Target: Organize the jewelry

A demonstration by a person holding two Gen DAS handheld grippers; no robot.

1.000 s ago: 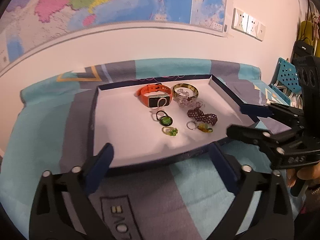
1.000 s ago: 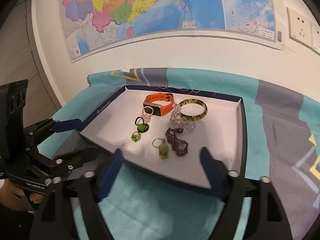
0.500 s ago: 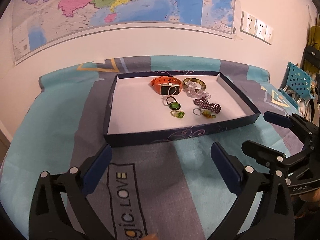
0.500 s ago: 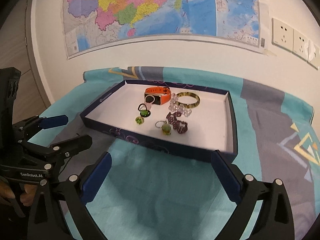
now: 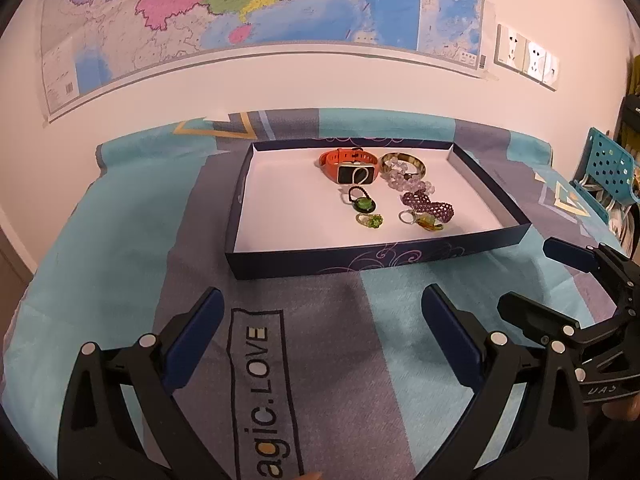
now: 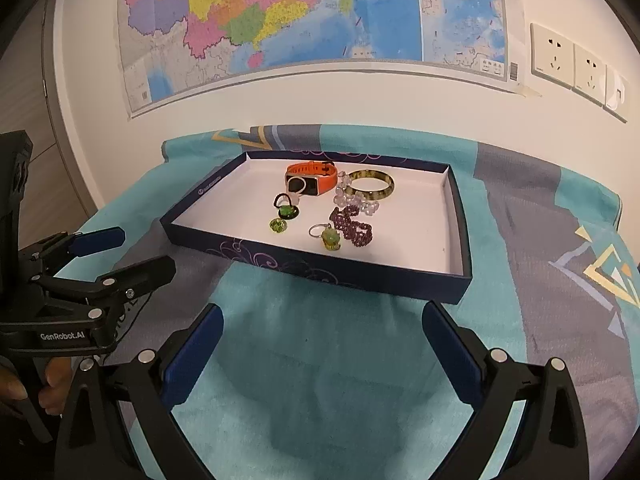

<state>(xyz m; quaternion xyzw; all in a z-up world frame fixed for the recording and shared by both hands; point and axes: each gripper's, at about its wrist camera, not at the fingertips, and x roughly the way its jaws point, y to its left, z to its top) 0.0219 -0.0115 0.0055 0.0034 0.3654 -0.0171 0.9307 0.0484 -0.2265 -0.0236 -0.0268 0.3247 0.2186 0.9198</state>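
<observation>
Both the left gripper (image 5: 320,320) and right gripper (image 6: 320,336) hung wide open and empty near the tray (image 5: 360,258), whose jewelry cluster (image 5: 384,196) sat far-right, tangled beads risking dragging neighbours.

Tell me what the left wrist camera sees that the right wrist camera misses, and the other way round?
Only the left wrist view shows the teal perforated chair at the far right and the "agic.LOVE" lettering on the cloth. It also catches the right gripper from the side.

Only the right wrist view shows the grey panel left of the wall, and the left gripper from the side.

Both show the dark blue tray with the orange watch, the bangle, the wall map and the sockets. Both grippers are open and empty.
</observation>
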